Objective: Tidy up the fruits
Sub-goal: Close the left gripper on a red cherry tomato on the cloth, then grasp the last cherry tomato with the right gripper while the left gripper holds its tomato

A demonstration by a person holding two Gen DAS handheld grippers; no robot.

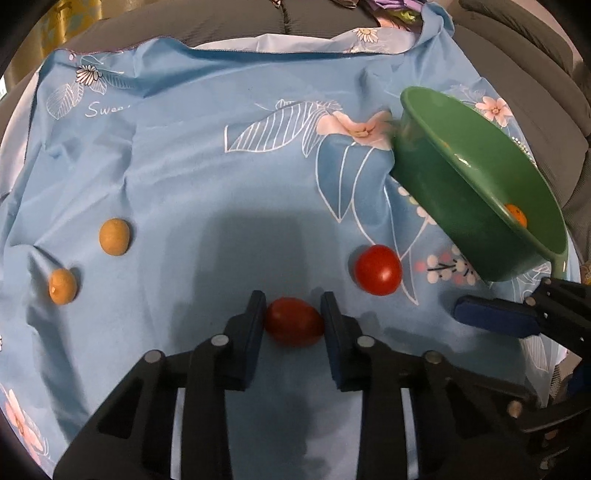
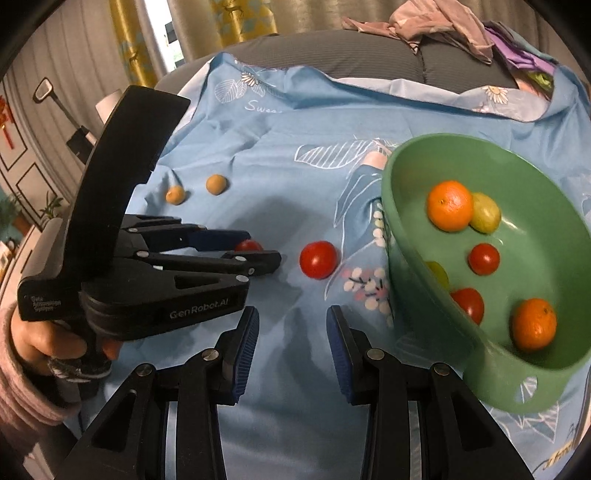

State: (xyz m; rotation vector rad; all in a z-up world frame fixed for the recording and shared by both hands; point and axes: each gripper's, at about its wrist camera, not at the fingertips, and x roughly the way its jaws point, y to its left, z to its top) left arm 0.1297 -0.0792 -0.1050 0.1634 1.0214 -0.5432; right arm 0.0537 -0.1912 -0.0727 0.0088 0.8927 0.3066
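Observation:
My left gripper point(image 1: 293, 314) has its jaws around a red tomato point(image 1: 293, 322) on the blue cloth, pads touching its sides; it also shows in the right wrist view point(image 2: 258, 249). A second red tomato point(image 1: 378, 270) point(image 2: 318, 259) lies just to its right. Two small tan fruits point(image 1: 114, 236) point(image 1: 62, 286) lie at the left. The green bowl point(image 1: 461, 192) point(image 2: 417, 295) stands tilted at the right and holds oranges point(image 2: 450, 205), tomatoes point(image 2: 484, 259) and yellow-green fruits point(image 2: 485, 213). My right gripper point(image 2: 291, 328) is open and empty above the cloth, left of the bowl.
The blue flowered cloth point(image 1: 221, 166) covers a grey sofa seat point(image 2: 351, 55). Crumpled clothes point(image 2: 443, 26) lie at the back right. A hand in a pink sleeve point(image 2: 44, 343) holds the left gripper.

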